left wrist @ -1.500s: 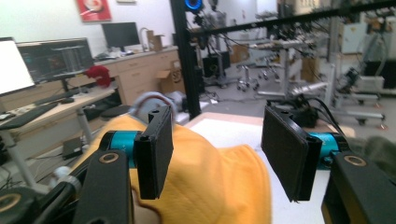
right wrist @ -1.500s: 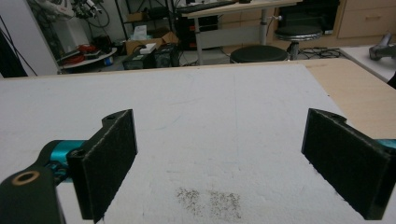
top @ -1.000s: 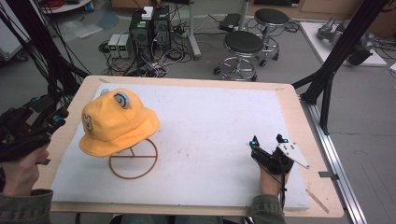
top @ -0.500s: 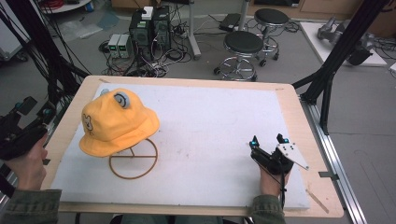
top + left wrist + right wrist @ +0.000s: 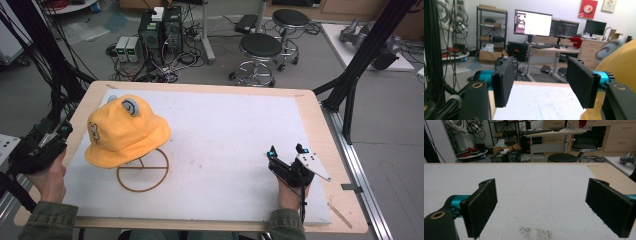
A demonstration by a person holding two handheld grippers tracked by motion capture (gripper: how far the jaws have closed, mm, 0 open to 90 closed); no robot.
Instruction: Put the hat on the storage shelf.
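The hat [image 5: 126, 131] near the table's [image 5: 320, 120] left edge looks soft and light on its wire stand [image 5: 143, 171]; pinch the floppy brim. The left gripper [image 5: 39, 145] has just been opening, jaws empty; the right gripper [image 5: 286, 159] gapes empty too.

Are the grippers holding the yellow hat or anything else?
No. The left gripper is open beside the yellow hat, with nothing between its jaws. The right gripper is open over the white mat.

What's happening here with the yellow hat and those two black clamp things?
A person sits at a table with a handheld gripper in each hand. A yellow hat sits on a wire stand. The left gripper, at the table's left edge beside the hat, has just been opening its jaws, with nothing between them. The right gripper rests open on the white mat, far from the hat.
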